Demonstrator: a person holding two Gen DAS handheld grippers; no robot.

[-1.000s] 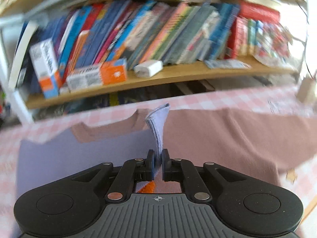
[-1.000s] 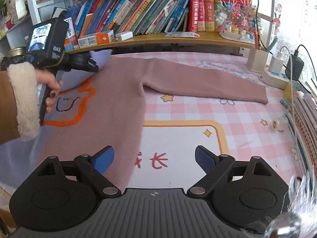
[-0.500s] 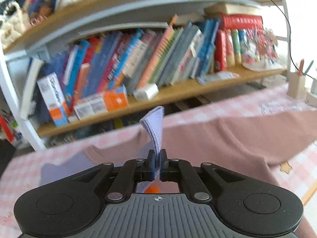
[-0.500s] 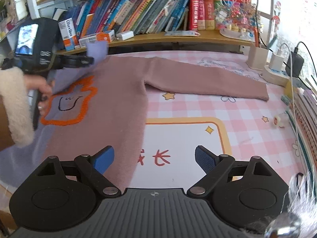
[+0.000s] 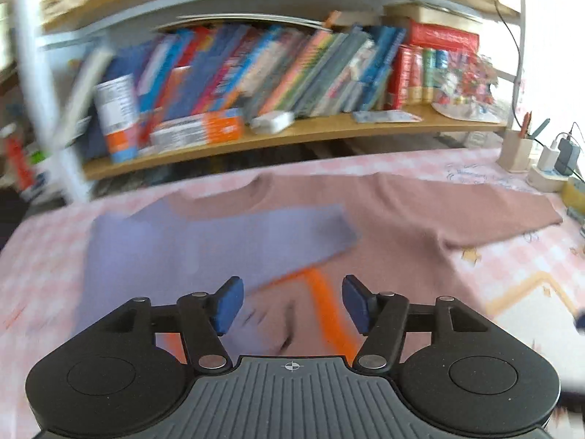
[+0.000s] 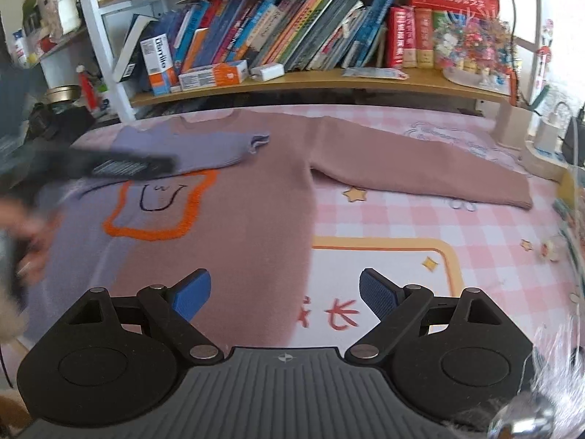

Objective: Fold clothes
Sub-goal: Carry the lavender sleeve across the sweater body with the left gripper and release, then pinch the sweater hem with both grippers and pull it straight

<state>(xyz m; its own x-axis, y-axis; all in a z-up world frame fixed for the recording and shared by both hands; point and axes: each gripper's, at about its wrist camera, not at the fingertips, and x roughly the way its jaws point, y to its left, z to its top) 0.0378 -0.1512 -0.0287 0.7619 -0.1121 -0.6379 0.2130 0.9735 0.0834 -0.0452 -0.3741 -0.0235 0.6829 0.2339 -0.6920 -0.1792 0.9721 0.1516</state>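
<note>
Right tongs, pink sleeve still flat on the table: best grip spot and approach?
Take the pink sleeve at its cuff, coming in from its free right end. It lies flat and straight on the checked tablecloth, so one finger must slide under the cuff edge.

Each gripper, the left gripper [image 5: 290, 303] and the right gripper [image 6: 285, 294], is matte black with a ribbed grey centre plate bearing a small crosshair mark. Round discs sit on either side, with silver rivets at the linkage pivots. The fingertips [image 6: 378, 296] carry blue textured pads; a pale fleecy cuff [image 6: 5, 325] is blurred.
</note>
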